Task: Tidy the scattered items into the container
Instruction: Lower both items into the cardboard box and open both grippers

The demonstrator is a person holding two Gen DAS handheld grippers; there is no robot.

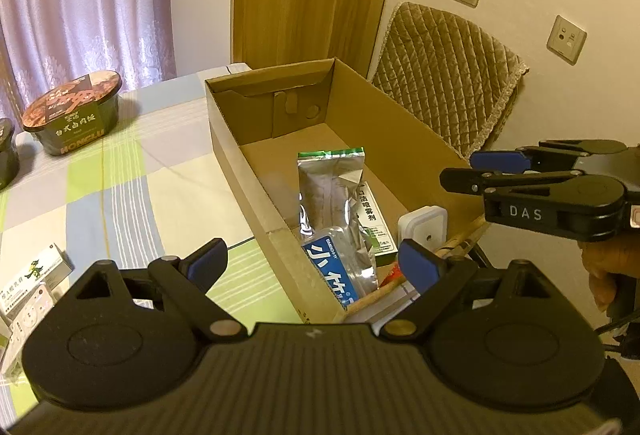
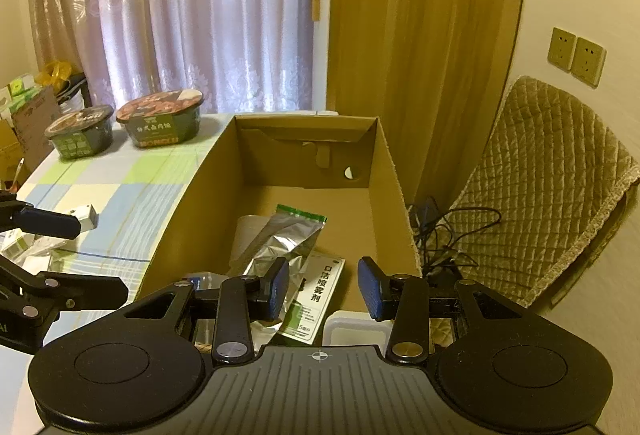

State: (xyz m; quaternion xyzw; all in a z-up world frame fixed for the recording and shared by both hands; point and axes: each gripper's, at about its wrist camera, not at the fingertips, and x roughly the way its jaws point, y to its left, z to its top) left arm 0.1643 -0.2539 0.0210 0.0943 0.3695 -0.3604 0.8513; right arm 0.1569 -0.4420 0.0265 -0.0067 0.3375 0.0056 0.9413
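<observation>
Both grippers, left (image 1: 316, 267) and right (image 2: 323, 289), hold their jaws spread, empty; the cardboard box (image 2: 394, 195) with silver pouch (image 2: 280, 243) lies just ahead.

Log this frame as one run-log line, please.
left gripper: open, empty | right gripper: open, empty, over cardboard box | in box: silver pouch | on table: two instant bowls

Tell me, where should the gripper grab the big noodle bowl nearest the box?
Probably across the body of the bowl, just under the overhanging lid rim, coming in level from the near side. It stands upright on the table and tapers downward, so the rim would likely stop a slip. Both grippers, left and right, are open and empty.
</observation>
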